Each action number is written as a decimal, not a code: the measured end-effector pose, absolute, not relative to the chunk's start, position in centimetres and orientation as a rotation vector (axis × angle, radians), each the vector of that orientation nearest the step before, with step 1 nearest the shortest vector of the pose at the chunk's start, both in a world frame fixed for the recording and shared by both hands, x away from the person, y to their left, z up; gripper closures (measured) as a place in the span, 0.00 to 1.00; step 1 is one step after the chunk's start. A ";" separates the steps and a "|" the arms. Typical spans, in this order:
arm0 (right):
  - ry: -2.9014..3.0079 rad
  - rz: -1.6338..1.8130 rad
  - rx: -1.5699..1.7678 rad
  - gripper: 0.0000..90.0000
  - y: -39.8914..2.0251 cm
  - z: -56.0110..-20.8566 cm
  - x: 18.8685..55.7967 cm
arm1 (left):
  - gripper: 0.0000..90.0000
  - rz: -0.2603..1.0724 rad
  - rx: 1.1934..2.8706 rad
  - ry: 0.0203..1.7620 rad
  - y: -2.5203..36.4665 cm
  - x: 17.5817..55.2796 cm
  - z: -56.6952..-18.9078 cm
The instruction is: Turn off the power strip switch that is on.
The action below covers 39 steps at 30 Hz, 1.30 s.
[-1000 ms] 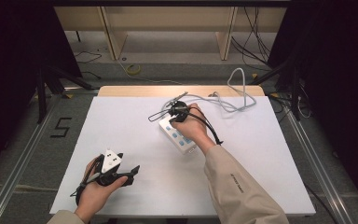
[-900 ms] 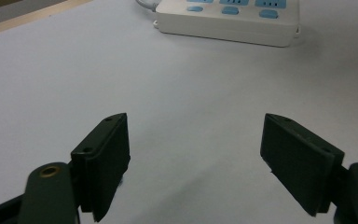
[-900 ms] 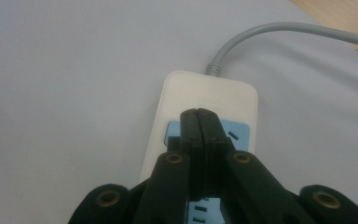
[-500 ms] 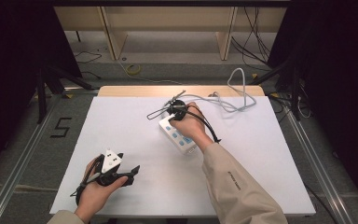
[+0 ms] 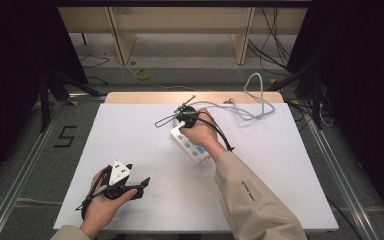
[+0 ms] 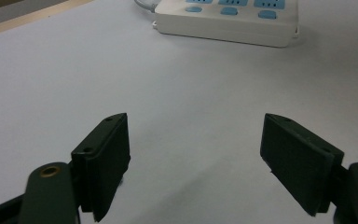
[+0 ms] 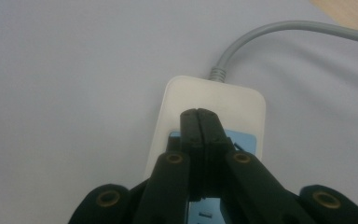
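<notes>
A white power strip (image 5: 194,149) with blue sockets lies slantwise in the middle of the white table (image 5: 130,135). My right gripper (image 5: 182,123) is held over its far end, where the grey cable (image 5: 252,107) leaves it. In the right gripper view the jaws are pressed together with nothing between them, their tips (image 7: 199,116) just above a blue patch on the strip's end (image 7: 214,95). My left gripper (image 5: 139,185) rests low near the table's front left, open. Its jaws (image 6: 196,135) point across bare table toward the power strip (image 6: 228,21).
The grey cable (image 7: 265,35) loops over the table's back right edge. A bare wooden strip (image 5: 145,97) runs along the far edge of the table. Shelving legs and loose floor cables lie beyond it, and metal rails (image 5: 25,165) flank both sides.
</notes>
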State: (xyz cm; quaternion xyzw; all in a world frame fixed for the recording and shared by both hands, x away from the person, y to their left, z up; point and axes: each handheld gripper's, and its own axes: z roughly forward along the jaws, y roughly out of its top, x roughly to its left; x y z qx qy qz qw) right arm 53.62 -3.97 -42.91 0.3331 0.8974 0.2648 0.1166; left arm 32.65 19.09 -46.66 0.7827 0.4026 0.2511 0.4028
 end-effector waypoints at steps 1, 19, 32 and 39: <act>2.628 0.776 0.974 1.00 -3.9 -43.0 53.7 | 0.26 0.635 1.978 1.017 19.1 32.7 -46.7; 2.678 0.713 0.979 1.00 -3.0 -43.2 53.9 | 0.26 0.632 1.972 1.018 19.0 32.7 -46.7; 2.709 0.654 0.987 1.00 -2.4 -43.4 54.3 | 0.26 0.629 1.974 1.017 19.0 32.7 -46.7; 2.729 0.624 1.002 1.00 -2.4 -43.7 54.5 | 0.26 0.625 1.977 1.016 19.0 32.7 -46.7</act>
